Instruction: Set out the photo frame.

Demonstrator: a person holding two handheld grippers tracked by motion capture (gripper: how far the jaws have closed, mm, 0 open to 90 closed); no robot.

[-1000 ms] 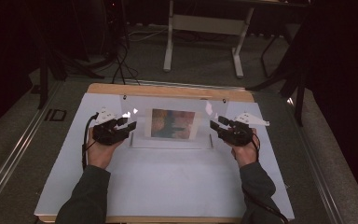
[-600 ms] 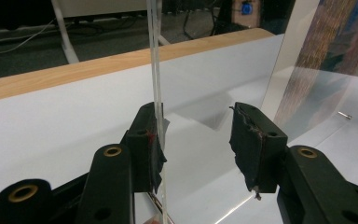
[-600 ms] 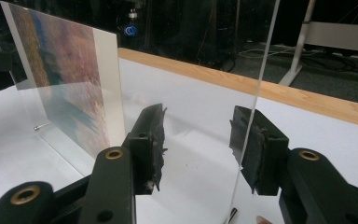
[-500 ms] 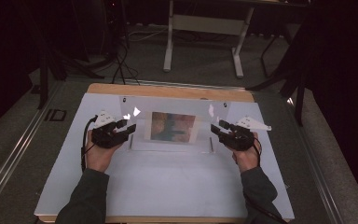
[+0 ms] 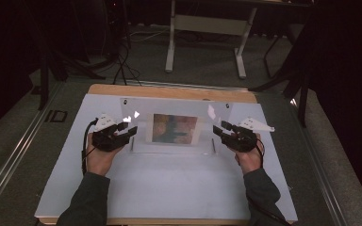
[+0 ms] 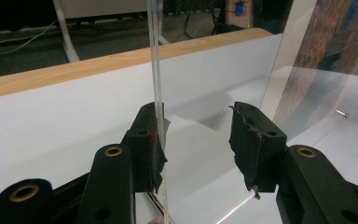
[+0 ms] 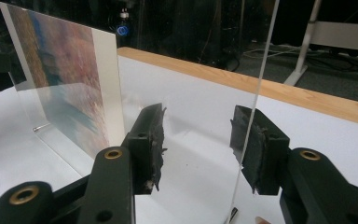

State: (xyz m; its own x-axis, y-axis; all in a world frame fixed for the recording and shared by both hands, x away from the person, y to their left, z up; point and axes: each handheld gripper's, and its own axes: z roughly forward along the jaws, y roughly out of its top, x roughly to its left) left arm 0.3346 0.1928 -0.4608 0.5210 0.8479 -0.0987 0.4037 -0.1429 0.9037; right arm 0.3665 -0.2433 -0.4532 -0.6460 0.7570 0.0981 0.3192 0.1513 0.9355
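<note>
Standing upright on the white counter (image 5: 169, 188), between the two claws: a clear acrylic picture frame (image 5: 172, 129), with a colourful print (image 5: 175, 128) sandwiched at its centre. Looks set in place already, resting on its lower edge with small metal pegs at the foot, so the placing seems done and the letting go looks like what is left. Left claw (image 5: 128, 132) released, jaws spread wide; seen in the left gripper view, the frame's end edge (image 6: 157, 93) runs up against the inner face of one jaw, touching or nearly so, with the other jaw well apart. Right claw (image 5: 220, 128) likewise released; in the right gripper view the opposite end edge (image 7: 256, 107) passes just in front of one jaw, the other standing clear. Remaining, by judgement: drawing both claws away sideways without nudging the panel. As for looks: thin, transparent, glossy sheets with bright reflections near the top corners, small fasteners up there too, and a print of blurred orange, pink and blue bands bordered in white.
</note>
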